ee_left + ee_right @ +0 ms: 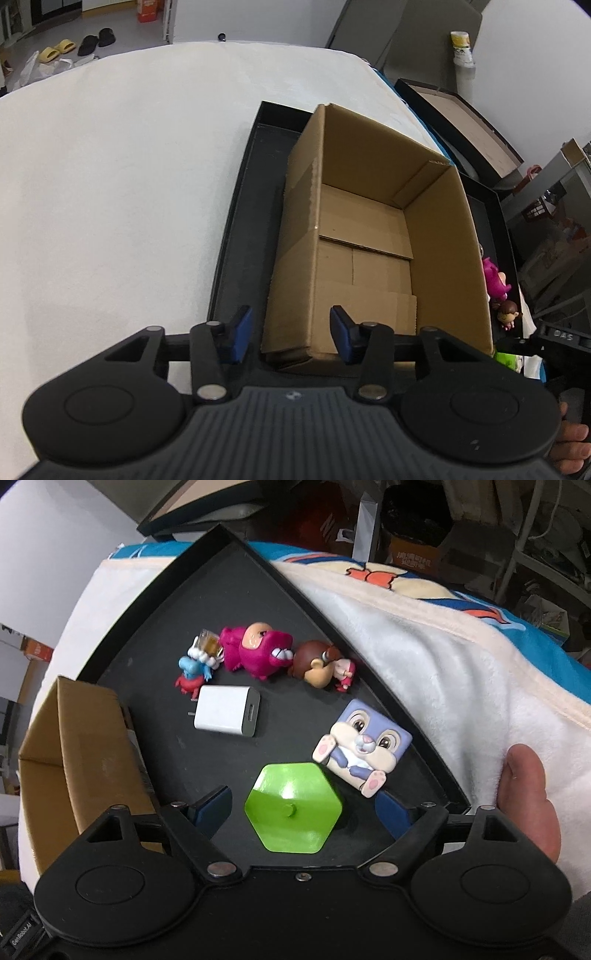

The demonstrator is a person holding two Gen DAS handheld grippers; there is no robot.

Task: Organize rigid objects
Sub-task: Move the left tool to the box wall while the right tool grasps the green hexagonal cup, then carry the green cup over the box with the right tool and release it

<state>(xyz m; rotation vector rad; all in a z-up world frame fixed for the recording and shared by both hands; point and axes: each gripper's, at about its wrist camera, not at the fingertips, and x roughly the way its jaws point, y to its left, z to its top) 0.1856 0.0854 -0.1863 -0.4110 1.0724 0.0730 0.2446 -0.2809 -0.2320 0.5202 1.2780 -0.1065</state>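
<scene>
Toys [498, 291] mostly hidden behind box [373, 236] at 3 o'clock in left view. Left gripper [291, 334] tilts down, part open, straddling box's near wall. Right gripper [303, 812] wide, empty, around green hexagon [293, 808] on tray [155, 602].

The open brown corrugated-cardboard box [373, 236] looked matt and papery, its cut edges rough. The shallow black tray [155, 602] had a dull, faintly speckled finish. A glossy green hexagonal plastic block [291, 806] caught a bright glare, and the magenta plastic monster figurine [255, 651] shone too. The white rectangular plastic charger [227, 716] looked smooth and satin. The white cloth [424, 672] over the table appeared soft and fleecy.
</scene>
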